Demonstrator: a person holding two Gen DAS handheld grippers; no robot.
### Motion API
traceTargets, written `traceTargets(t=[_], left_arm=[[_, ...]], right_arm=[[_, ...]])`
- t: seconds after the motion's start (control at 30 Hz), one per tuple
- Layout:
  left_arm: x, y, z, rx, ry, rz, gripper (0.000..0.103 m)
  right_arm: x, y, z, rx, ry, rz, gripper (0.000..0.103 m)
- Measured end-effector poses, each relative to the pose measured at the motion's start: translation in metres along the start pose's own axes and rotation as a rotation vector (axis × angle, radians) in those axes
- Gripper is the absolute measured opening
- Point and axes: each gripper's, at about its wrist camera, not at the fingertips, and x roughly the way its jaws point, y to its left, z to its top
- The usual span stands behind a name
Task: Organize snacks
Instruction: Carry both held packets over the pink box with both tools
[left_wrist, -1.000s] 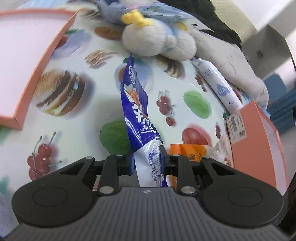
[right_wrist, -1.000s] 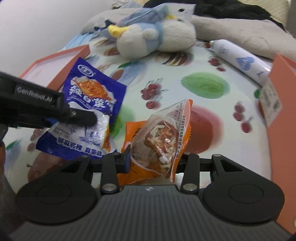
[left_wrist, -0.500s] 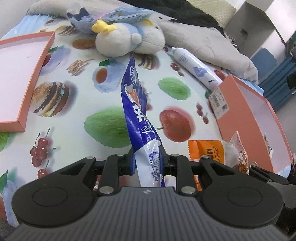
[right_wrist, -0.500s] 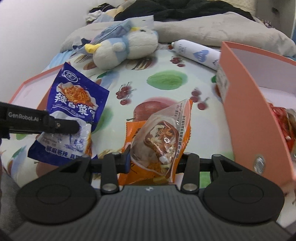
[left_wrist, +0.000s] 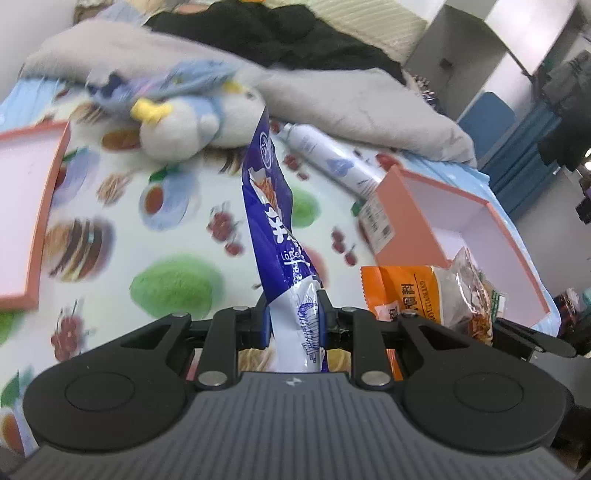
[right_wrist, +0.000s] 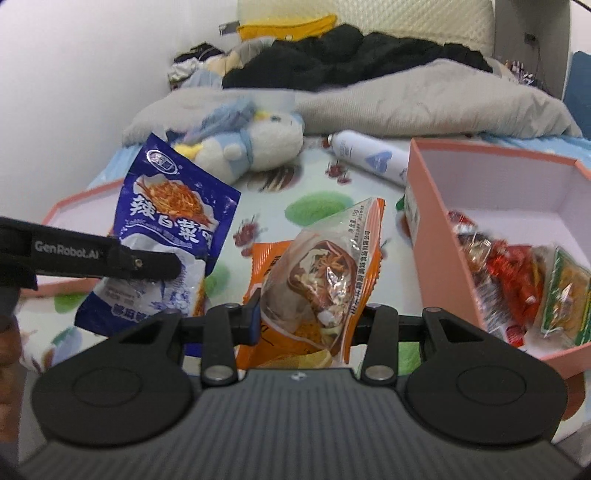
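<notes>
- The blue snack packet (left_wrist: 275, 221) hangs in the air above the fruit-print sheet (left_wrist: 177, 280) of the bed. It is pinched by its white lower end, so most of the bag is free to drop.
- In the left wrist view it shows edge-on, its long axis running up and away from the left tongs (left_wrist: 293, 325), top seal tilted a little left. In the right wrist view its printed face is turned toward the right camera.
- The left tongs are pressed together on that packet.
- The orange snack packet (right_wrist: 321, 280) is also held clear of the sheet, long axis leaning up and to the right, its clear window facing the right camera.
- The right tongs (right_wrist: 308, 321) are pinching it across its lower middle, leaving the top corner sticking out.
- Just right of both packets stands the open pink box (right_wrist: 436, 236), which holds red and green packets (right_wrist: 517, 266). Carrying both bags raised beside it probably lets them clear its wall.
- The pink lid (left_wrist: 44, 206) lies well to the left.
- Farther back are a plush duck (right_wrist: 255, 147), a white spray can (right_wrist: 369, 157) and a grey blanket (right_wrist: 406, 99).
</notes>
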Motion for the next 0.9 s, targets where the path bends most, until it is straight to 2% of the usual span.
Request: traceTargets(t=[0.57,0.9], left_arm=[[-0.026,-0.069,0.060,0.107,-0.087,-0.089,0.026],[-0.030,-0.114,0.096,0.173,-0.127,-0.134,0.026]], right_arm=[[-0.055,-0.040,0.068,0.039,-0.165,-0.044,0.044],[-0.070,-0.063,0.103,0.027,-0.246,-0.070,0.044]])
